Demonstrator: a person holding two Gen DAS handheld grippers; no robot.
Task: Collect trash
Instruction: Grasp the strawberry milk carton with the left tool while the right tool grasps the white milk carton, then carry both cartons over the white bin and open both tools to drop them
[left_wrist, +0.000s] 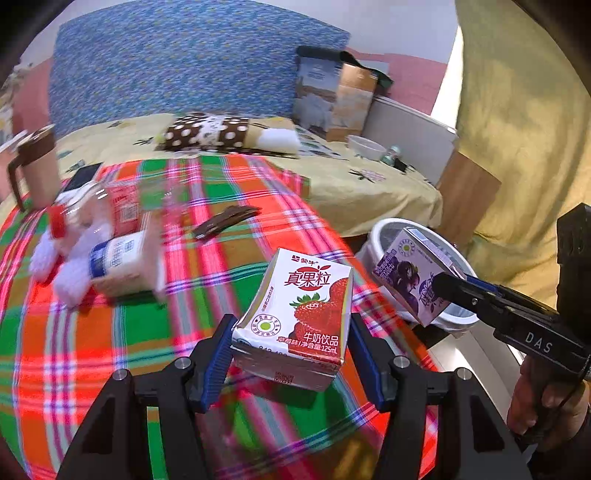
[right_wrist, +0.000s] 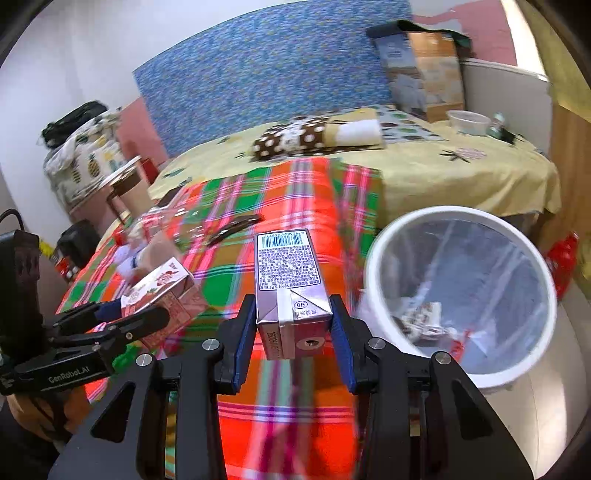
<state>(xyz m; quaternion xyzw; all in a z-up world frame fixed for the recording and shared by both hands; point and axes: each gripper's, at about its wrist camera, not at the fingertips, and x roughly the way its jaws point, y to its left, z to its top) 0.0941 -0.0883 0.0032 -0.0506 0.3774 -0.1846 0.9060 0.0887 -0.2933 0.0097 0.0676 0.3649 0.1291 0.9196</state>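
Above the plaid-clothed table's edge, my left gripper (left_wrist: 291, 354) clamps a red strawberry milk carton (left_wrist: 299, 314) while my right gripper (right_wrist: 293, 328) clasps a purple carton (right_wrist: 290, 280) beside the round white bin (right_wrist: 461, 295).

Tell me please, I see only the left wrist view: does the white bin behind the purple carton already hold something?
Observer: Yes, crumpled wrappers lie at the bottom of the white bin, inside a clear liner.
Operator: What is on the carton's hidden side?
Observer: The purple carton shows a barcode there.
Operator: Anything beside the bin?
Observer: A red bag lies just past its rim, on the right.
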